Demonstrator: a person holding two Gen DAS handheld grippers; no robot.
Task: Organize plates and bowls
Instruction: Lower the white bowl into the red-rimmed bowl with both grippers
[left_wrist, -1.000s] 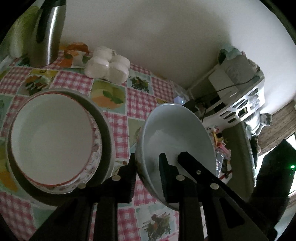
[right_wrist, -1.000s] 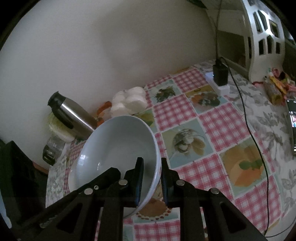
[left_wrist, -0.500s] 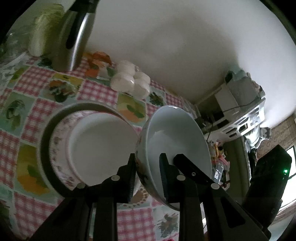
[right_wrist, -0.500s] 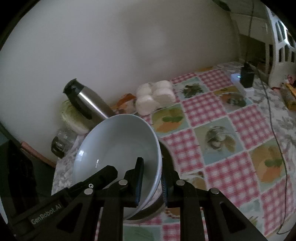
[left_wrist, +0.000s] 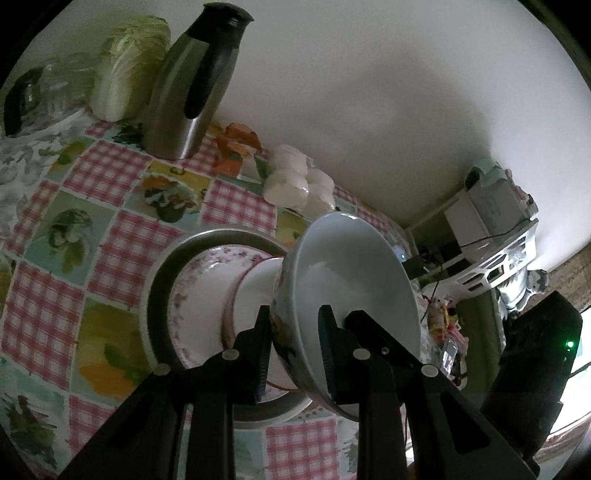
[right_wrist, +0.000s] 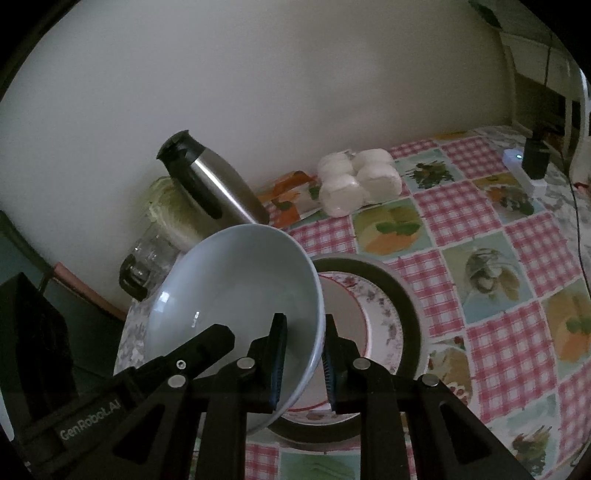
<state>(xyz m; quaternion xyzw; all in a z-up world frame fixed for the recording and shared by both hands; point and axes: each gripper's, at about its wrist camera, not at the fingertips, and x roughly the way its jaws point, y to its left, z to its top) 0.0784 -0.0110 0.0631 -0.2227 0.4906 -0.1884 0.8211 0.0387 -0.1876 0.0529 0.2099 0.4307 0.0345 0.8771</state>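
Now both tongs (left_wrist: 293, 354) (right_wrist: 303, 363) pinch the bowl's (right_wrist: 236, 291) opposite rims.

Table (right_wrist: 491, 236) covered by a cloth of pink checked squares and fruit-and-vegetable picture panels, set against a pale wall. Directly on it: a dark-rimmed round tray (right_wrist: 406, 306) near the front, carrying a stack of plates (right_wrist: 380, 314); a steel flask (left_wrist: 184, 96) with black top and handle, by the wall; a cabbage (left_wrist: 125, 70) beside the flask; a glass jug (right_wrist: 147, 262) at the table's end; an orange printed packet (left_wrist: 236, 147); a wrapped pack of white rolls (right_wrist: 358, 181); a white power strip (right_wrist: 524, 173) with a black plug at the far end.
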